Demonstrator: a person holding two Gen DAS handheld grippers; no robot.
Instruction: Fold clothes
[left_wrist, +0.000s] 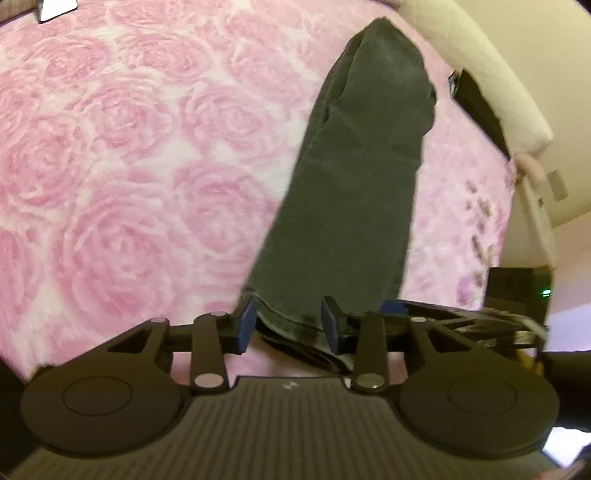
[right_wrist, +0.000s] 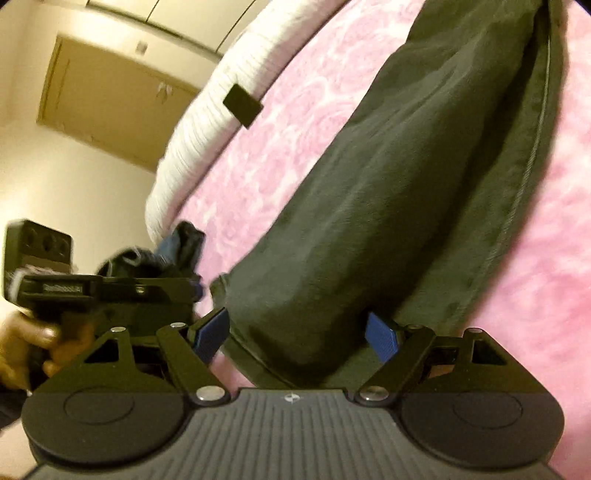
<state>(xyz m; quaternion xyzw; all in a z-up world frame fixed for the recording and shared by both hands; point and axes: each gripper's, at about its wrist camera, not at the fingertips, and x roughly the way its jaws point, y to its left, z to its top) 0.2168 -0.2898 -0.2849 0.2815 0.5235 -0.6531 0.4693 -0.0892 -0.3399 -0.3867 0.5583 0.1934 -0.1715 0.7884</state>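
A pair of dark green trousers (left_wrist: 354, 177) lies folded lengthwise into one long strip on a bed covered by a pink blanket (left_wrist: 129, 166) patterned with large roses. No box, basket or other container shows in either view; the trousers rest directly on the blanket.

The left gripper (left_wrist: 290, 325) points steeply down at the near end of the strip. Its two blue pads (left_wrist: 246, 325) stand partly apart, one on each side of the hem, and the cloth lies loose between them without being pinched. From this gripper the trousers stretch straight ahead and away, narrowing toward the far edge of the bed, where a cream padded headboard (left_wrist: 461, 62) curves round. A small dark rectangle (left_wrist: 476, 107) sits against that headboard, ahead and to the right of the gripper.

The right gripper (right_wrist: 297, 336) is spread wide, its blue pads (right_wrist: 382, 339) well apart. The thick end of the trousers lies just ahead of it and between its fingers, but neither pad presses on the cloth. The picture is blurred.

To the left of the right gripper, the other gripper is seen side on, with the person's hand (right_wrist: 26, 350) wrapped around its handle. Beyond it stand a pale wall and wooden cupboard doors (right_wrist: 110, 107).
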